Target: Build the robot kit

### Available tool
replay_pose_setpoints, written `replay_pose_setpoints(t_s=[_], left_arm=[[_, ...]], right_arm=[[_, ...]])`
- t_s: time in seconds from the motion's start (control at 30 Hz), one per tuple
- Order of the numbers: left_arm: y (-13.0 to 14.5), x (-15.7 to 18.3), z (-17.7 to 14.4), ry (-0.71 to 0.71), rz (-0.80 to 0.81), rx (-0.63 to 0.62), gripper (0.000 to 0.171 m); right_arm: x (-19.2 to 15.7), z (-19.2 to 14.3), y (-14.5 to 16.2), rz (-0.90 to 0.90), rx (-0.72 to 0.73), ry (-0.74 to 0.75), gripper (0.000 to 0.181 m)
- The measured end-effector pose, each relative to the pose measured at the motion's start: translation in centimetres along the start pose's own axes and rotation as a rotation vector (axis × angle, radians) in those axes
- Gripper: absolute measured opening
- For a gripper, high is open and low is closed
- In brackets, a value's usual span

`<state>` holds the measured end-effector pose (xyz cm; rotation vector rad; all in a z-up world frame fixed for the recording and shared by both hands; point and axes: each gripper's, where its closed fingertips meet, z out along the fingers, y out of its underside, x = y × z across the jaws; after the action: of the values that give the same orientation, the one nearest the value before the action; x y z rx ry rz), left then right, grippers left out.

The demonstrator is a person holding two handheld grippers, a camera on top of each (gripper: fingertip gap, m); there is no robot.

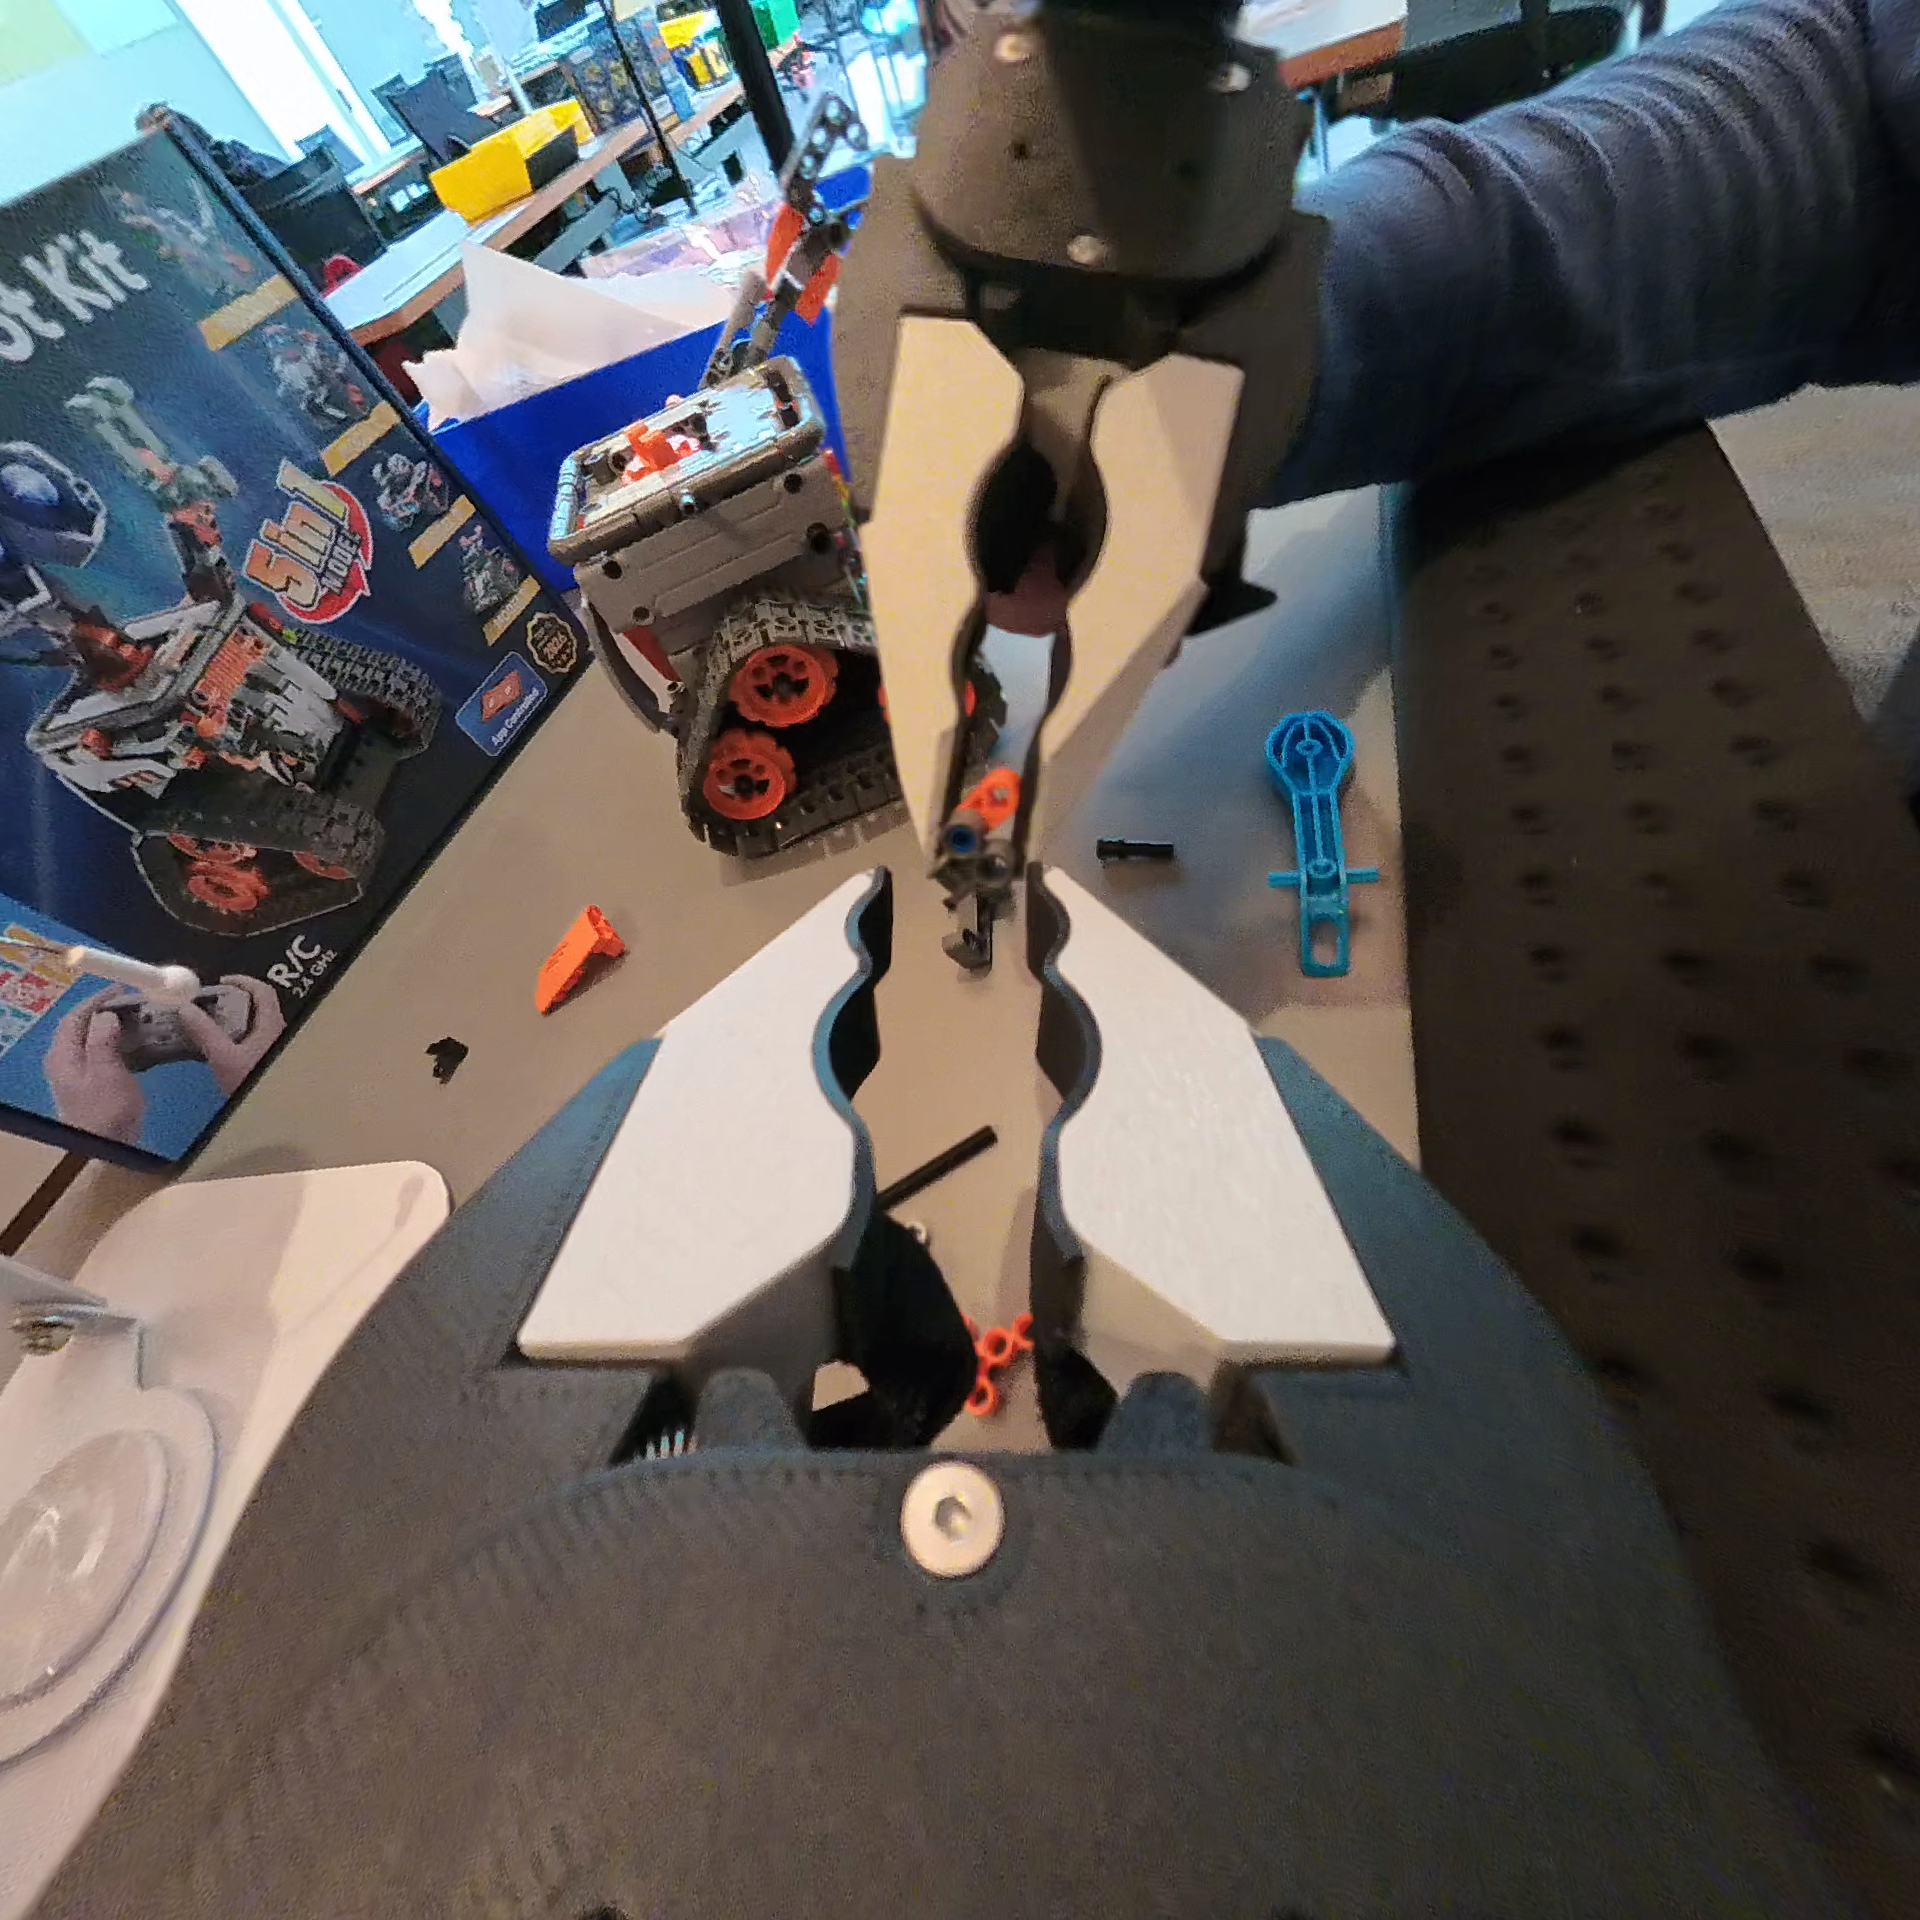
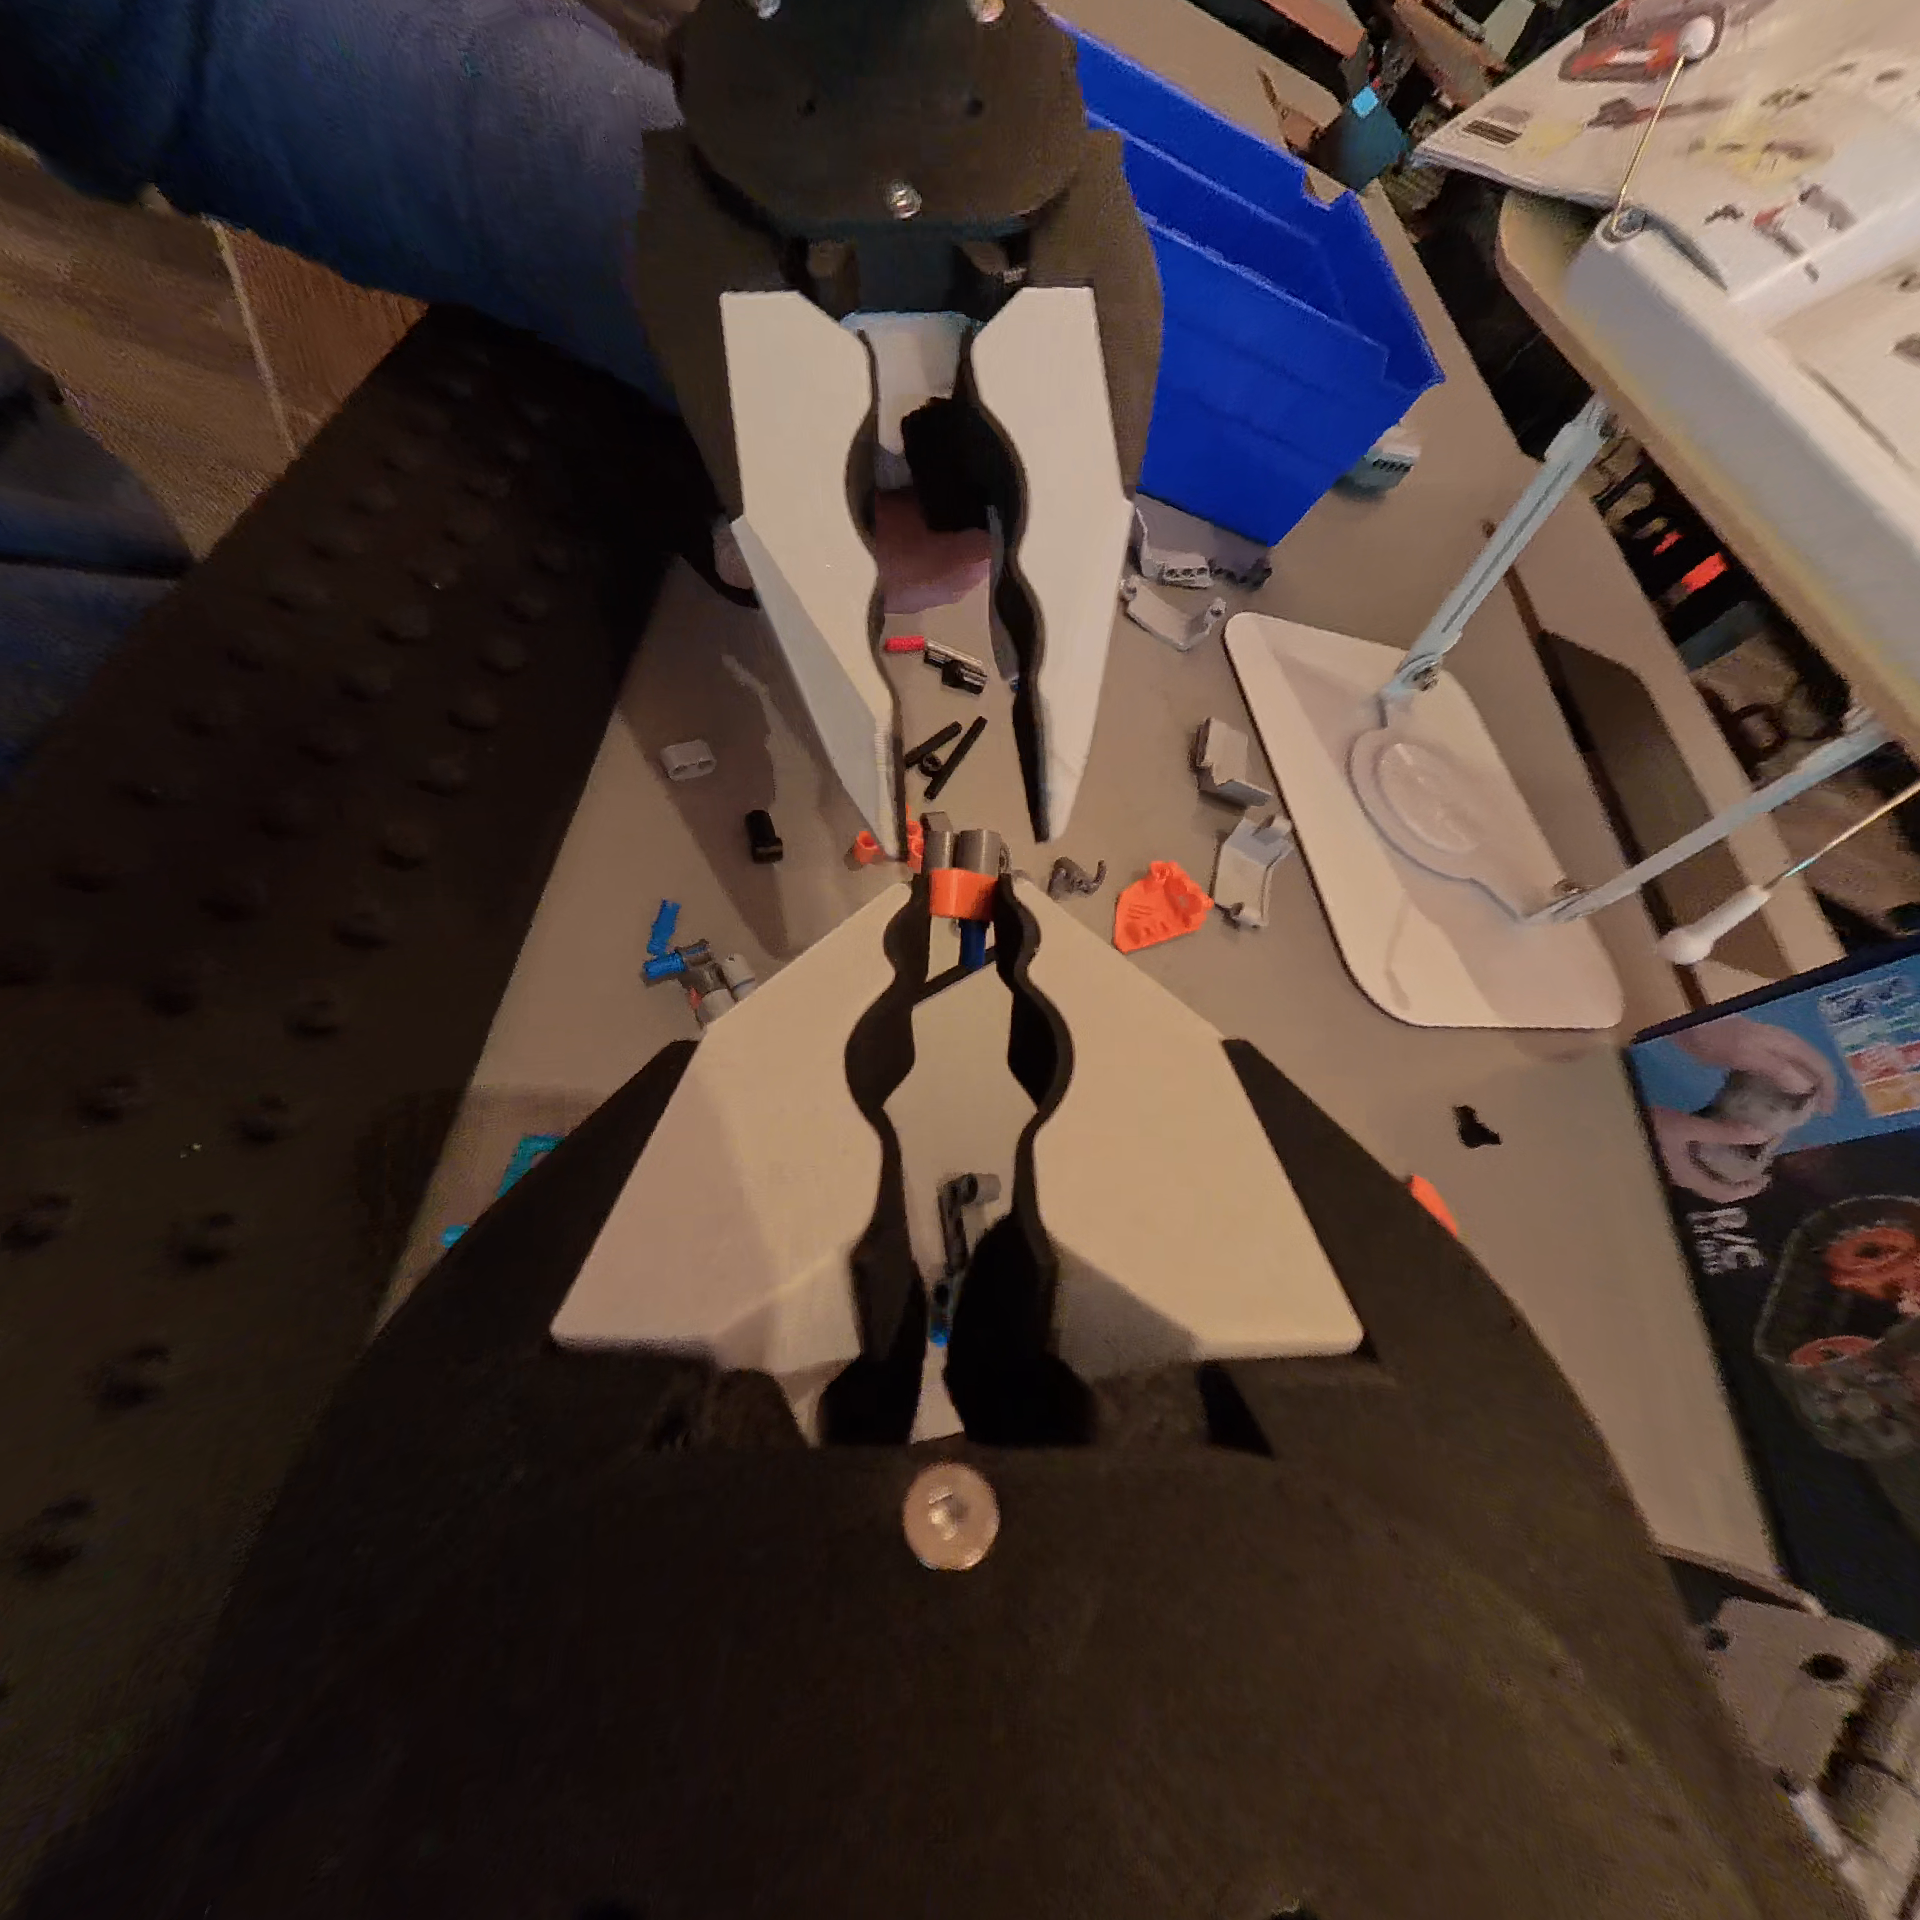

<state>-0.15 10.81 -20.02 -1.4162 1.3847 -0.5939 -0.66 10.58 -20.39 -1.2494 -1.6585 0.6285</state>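
Note:
My right gripper (image 2: 961, 891) is shut on a small brick assembly (image 2: 958, 881) of grey, orange and blue pieces, held just above the grey table (image 2: 1299, 1195). In the left wrist view the right gripper (image 1: 977, 821) reaches in from the top, and the assembly (image 1: 971, 868) hangs from its tips. My left gripper (image 1: 961, 881) is open, its tips either side of the assembly's lower end, tip to tip with the right one. It enters the right wrist view (image 2: 966, 831) from the top. I cannot tell whether it touches the assembly.
A tracked brick vehicle (image 1: 748, 623) and the kit box (image 1: 208, 623) stand at left. A blue plastic tool (image 1: 1314, 831), an orange piece (image 1: 577, 956) and black pins lie loose. Blue bins (image 2: 1247, 312) and a white stand base (image 2: 1403, 831) are behind the left gripper. The tracked brick vehicle (image 1: 748, 623) is about equally far from each gripper, around 15 centimetres.

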Motion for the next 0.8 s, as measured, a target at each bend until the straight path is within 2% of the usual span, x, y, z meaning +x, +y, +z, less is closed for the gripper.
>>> replay_pose_setpoints(t_s=[0.17,0.27,0.43,0.7,0.8], left_arm=[[0.0,0.5,0.3,0.019,0.001,0.002,0.016],[0.4,0.7,0.3,0.003,0.079,-0.015,0.015],[0.3,1.0,0.4,-0.062,0.280,-0.046,0.014],[1.1,2.5,1.0,-0.088,0.574,-0.127,0.012],[1.2,2.8,1.1,-0.101,0.667,-0.146,0.011]], right_arm=[[-0.1,0.2,0.0,-0.113,-0.030,0.052,0.009],[-0.4,0.4,0.2,-0.121,-0.053,0.037,0.009],[-0.9,0.1,0.2,0.114,-0.001,-0.109,0.010],[-2.8,-0.1,0.8,0.422,0.006,-0.373,0.009],[-3.3,-0.2,0.9,0.487,0.006,-0.439,0.009]])
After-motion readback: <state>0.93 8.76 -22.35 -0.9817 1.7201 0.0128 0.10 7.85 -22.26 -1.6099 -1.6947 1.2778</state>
